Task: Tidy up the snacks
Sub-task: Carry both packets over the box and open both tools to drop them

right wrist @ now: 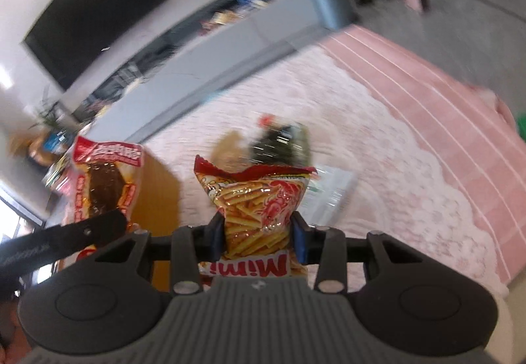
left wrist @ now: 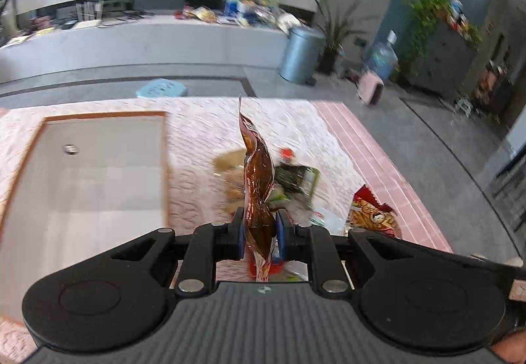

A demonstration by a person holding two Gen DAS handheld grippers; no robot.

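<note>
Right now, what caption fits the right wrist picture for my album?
Right tool squeezes a Mimi snack bag above the pink tablecloth, another snack packet alongside.

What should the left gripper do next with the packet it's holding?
Probably carry it left and lower it over the tray. The left gripper has its jaws shut on the brown snack packet, lifted off the pink cloth, and the wood-rimmed tray sits just left of it.

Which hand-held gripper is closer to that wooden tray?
Left. The left hand-held gripper, clamping a brown snack packet, is right beside the wooden tray. The right hand-held gripper, holding a chip bag, sits farther out over the pink cloth.
</note>
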